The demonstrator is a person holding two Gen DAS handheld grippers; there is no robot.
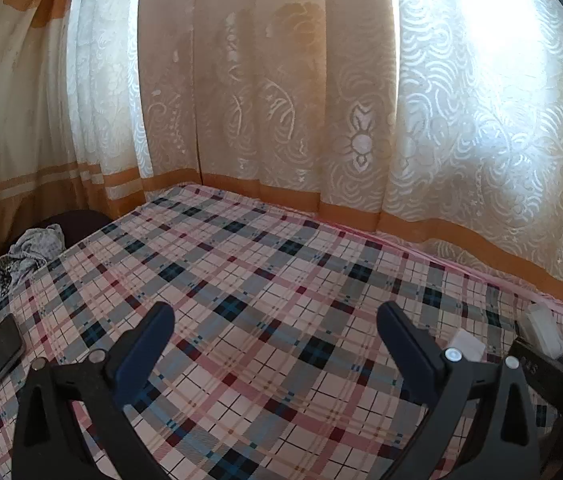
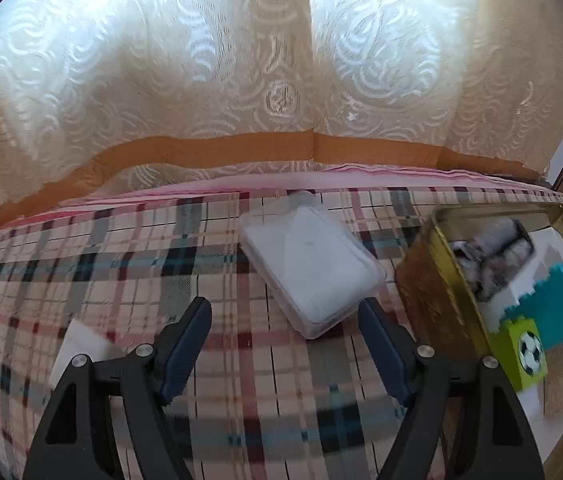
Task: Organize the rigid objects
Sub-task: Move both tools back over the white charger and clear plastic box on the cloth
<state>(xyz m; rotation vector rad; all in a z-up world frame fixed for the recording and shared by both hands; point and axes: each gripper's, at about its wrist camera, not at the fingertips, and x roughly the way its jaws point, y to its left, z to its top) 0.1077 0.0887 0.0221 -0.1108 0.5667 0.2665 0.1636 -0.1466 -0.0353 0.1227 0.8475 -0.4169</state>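
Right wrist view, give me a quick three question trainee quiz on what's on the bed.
1. True or false: the right gripper is clamped on the clear case.
2. The gold tin sits on which side of the case in this view? A) left B) right C) behind
3. Fill in: the green block in the tin bears a ____ picture.

Key: 1 false, the jaws are open and the case lies just ahead of them. 2 B. 3 football.
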